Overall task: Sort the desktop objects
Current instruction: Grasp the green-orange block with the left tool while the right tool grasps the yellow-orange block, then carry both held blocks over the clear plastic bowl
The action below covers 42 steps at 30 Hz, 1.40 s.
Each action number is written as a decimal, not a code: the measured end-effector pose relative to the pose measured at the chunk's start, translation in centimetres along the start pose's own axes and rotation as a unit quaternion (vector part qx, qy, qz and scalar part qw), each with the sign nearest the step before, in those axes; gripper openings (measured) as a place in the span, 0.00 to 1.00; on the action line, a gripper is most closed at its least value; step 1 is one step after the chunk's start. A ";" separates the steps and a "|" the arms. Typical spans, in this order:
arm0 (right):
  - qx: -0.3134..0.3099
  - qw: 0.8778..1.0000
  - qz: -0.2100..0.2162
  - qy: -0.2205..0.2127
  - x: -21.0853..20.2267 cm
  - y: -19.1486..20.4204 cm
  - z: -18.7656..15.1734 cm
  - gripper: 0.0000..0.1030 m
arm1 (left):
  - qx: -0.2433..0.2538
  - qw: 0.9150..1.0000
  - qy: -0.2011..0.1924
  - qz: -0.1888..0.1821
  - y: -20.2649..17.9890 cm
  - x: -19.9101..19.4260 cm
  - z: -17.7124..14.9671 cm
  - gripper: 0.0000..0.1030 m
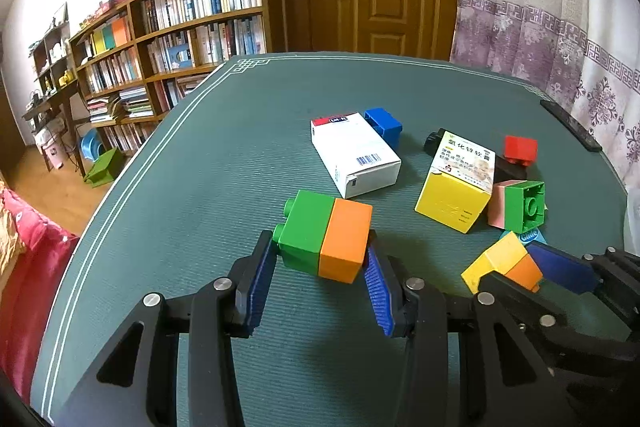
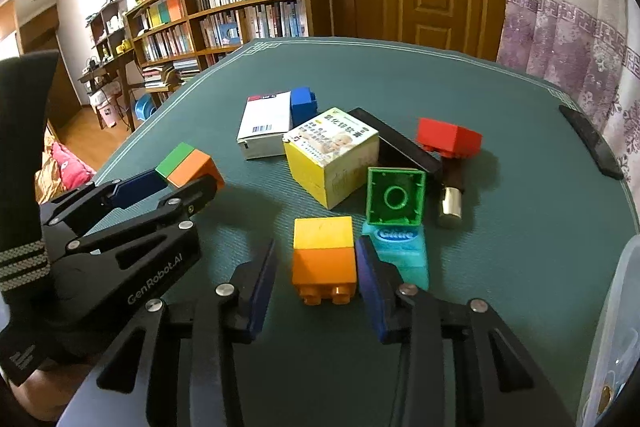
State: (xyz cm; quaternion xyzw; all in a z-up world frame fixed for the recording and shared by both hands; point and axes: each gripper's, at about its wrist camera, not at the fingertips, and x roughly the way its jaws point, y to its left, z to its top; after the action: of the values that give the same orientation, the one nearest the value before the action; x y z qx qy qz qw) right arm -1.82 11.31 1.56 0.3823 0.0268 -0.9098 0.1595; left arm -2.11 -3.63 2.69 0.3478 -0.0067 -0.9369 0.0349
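Observation:
On the green table mat (image 1: 224,163), my left gripper (image 1: 320,243) is shut on a green-and-orange brick pair (image 1: 326,237), pads on its two ends. The right wrist view shows that left gripper (image 2: 188,177) at the left with the same pair (image 2: 188,163). A yellow-on-orange brick pair (image 2: 324,255) lies studs toward the camera between the fingers of my right gripper (image 2: 318,245). The right pad is at its side and a gap shows at the left pad (image 2: 262,283), so this gripper is open. In the left wrist view the right gripper (image 1: 508,263) straddles that pair (image 1: 500,259).
Beyond lie a white box (image 1: 356,159), a blue brick (image 1: 384,125), a yellow medicine box (image 1: 456,187), a red brick (image 1: 520,149), a green brick (image 2: 394,197) on its side, a teal floss pack (image 2: 400,251), a metal cylinder (image 2: 450,207), a black slab (image 2: 590,143). A clear container (image 2: 616,327) stands right.

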 end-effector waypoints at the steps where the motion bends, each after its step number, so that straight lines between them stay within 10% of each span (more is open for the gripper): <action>1: -0.003 1.000 0.000 0.000 0.2 0.1 0.0 0.42 | 0.001 1.000 0.000 0.000 0.0 0.0 0.0 0.45; 42: 0.054 0.998 -0.013 -0.035 -6.2 -4.1 -2.5 0.35 | 0.034 0.999 -0.023 -0.019 -3.7 -2.7 -0.6 0.45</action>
State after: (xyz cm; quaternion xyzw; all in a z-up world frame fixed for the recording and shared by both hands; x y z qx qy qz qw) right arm 2.75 17.29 3.85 0.3579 -0.0233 -0.9247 0.1275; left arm 0.12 0.27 3.82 0.3272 -0.0328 -0.9444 0.0047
